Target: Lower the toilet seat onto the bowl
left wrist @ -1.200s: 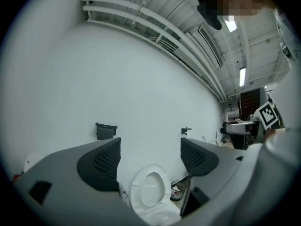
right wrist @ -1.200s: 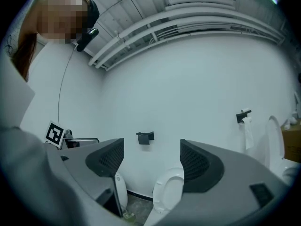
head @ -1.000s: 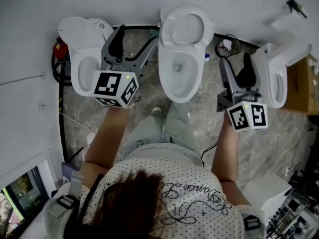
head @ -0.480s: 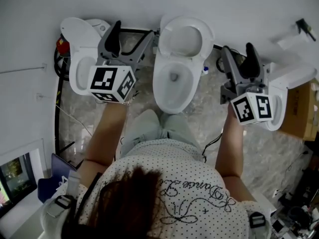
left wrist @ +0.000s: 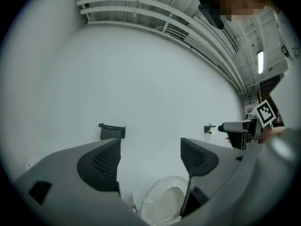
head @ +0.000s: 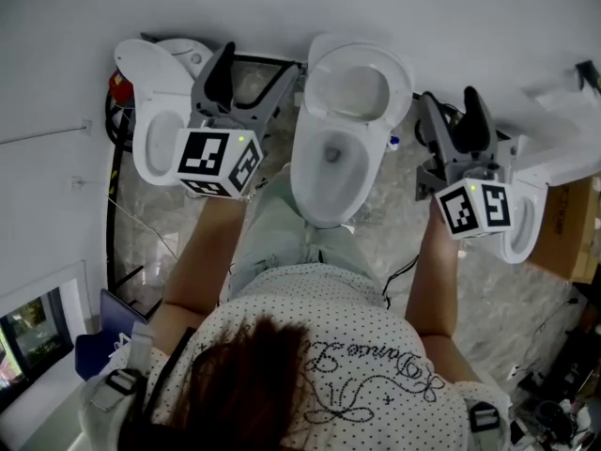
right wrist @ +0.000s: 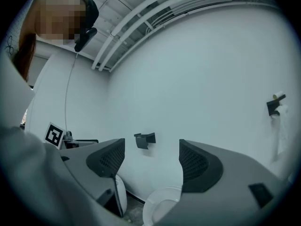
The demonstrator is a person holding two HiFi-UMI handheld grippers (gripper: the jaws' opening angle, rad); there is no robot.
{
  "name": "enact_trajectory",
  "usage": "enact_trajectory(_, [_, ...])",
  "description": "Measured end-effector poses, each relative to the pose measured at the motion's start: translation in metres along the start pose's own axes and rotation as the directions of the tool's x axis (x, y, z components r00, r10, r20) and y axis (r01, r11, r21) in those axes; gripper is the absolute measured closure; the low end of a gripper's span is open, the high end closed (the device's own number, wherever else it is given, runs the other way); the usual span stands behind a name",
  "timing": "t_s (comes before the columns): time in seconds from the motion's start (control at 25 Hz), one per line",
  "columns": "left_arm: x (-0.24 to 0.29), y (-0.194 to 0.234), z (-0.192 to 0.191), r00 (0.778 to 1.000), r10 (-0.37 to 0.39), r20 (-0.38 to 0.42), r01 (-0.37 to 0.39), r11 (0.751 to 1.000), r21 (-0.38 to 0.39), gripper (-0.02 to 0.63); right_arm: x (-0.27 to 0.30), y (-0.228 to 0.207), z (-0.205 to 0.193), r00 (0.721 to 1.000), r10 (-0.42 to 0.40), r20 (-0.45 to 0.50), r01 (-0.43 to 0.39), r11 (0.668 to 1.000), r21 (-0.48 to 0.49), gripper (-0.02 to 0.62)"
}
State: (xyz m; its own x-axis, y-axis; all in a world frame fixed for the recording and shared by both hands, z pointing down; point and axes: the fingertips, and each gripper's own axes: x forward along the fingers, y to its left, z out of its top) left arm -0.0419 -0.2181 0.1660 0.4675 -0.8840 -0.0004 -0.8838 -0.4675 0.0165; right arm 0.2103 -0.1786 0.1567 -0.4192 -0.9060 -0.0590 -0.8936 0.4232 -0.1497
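Note:
The middle toilet's white seat (head: pixel 358 85) stands raised against the wall above its bowl (head: pixel 328 175). My left gripper (head: pixel 251 76) hovers to the left of that seat, open and holding nothing. My right gripper (head: pixel 452 111) hovers to the right of the bowl, also open and empty. In the left gripper view the gripper (left wrist: pixel 150 157) points at the white wall, with a raised white seat (left wrist: pixel 162 204) low between the jaws. In the right gripper view the gripper (right wrist: pixel 151 157) frames the wall, with a white toilet rim (right wrist: pixel 159 205) below.
A second toilet (head: pixel 150 125) stands at the left and a third toilet (head: pixel 526 216) at the right, beside a cardboard box (head: pixel 566 224). Cables (head: pixel 115 195) run along the left floor. Dark holders (left wrist: pixel 112 131) (right wrist: pixel 145 139) are fixed to the wall. The person's legs (head: pixel 282 233) are close to the middle bowl.
Over the last second both grippers rose toward the wall and stayed open. The person's leg came forward beside the middle bowl. The seat has not moved.

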Motion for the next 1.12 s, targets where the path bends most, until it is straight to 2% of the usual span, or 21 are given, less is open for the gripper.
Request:
enact_trajectory(0.24, [0.054,0.028,-0.02,0.995,-0.095,-0.006,0.095,0.995,-0.003,0.227,0.043,-0.024,-0.021,0.995,-0.096,-0.03,0.097,0.995,0.012,0.23])
enact_trajectory(0.4, [0.092,0.056,-0.045,0.992,-0.116,-0.039,0.116,0.993,-0.021,0.227,0.076,-0.044,-0.046,0.987,-0.147,-0.064,0.15,0.988,0.037,0.244])
enact_trajectory(0.56, [0.12,0.056,-0.05,0.988,-0.142,-0.062,0.141,0.99,-0.023,0.226,0.091,-0.067,-0.057,0.978,-0.176,-0.108,0.182,0.982,0.048,0.255])
enact_trajectory(0.96, [0.149,0.095,-0.09,0.982,-0.136,-0.131,0.129,0.99,-0.06,0.227,0.142,-0.106,-0.134,0.939,-0.228,-0.259,0.256,0.963,0.08,0.281])
enact_trajectory(1.12, [0.154,0.106,-0.101,0.98,-0.135,-0.147,0.126,0.99,-0.066,0.227,0.158,-0.118,-0.166,0.916,-0.25,-0.313,0.284,0.957,0.065,0.319])
